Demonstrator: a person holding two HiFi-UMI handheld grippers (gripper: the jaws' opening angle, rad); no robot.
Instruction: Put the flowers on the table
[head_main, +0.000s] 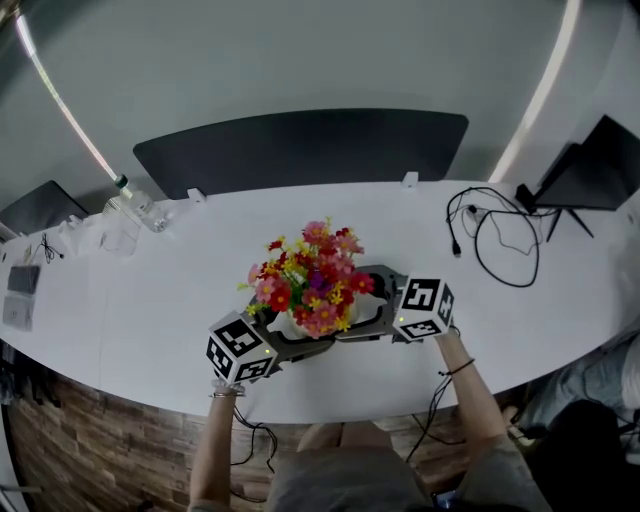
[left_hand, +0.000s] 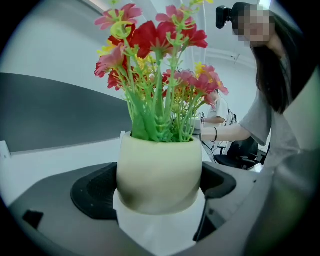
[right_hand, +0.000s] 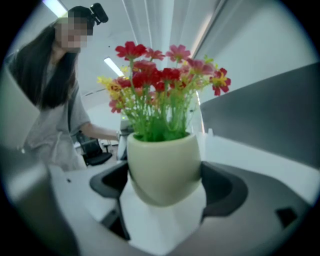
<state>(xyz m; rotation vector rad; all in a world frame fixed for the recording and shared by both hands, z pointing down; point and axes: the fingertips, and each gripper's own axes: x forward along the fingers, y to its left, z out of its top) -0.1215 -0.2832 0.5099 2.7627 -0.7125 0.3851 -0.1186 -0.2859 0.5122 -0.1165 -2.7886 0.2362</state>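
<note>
Head view: left hand-held gripper (head_main: 283, 340) and right hand-held gripper (head_main: 366, 305) are flanking the flower pot (head_main: 298, 326), mid-surface (head_main: 150, 320), toward the near edge.
Left gripper view: jaws are clamping the pot's sides.
Right gripper view: same, and the pot is tilting slightly.
Can't tell if it's seated. Release not yet done.

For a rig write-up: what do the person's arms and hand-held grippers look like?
Both the left hand-held gripper and right hand-held gripper are dark grey with curved black jaw pads, each carrying a white cube printed with black square markers. Forearms are bare; a dark band circles the right wrist. Thin dark cables hang below.
</note>
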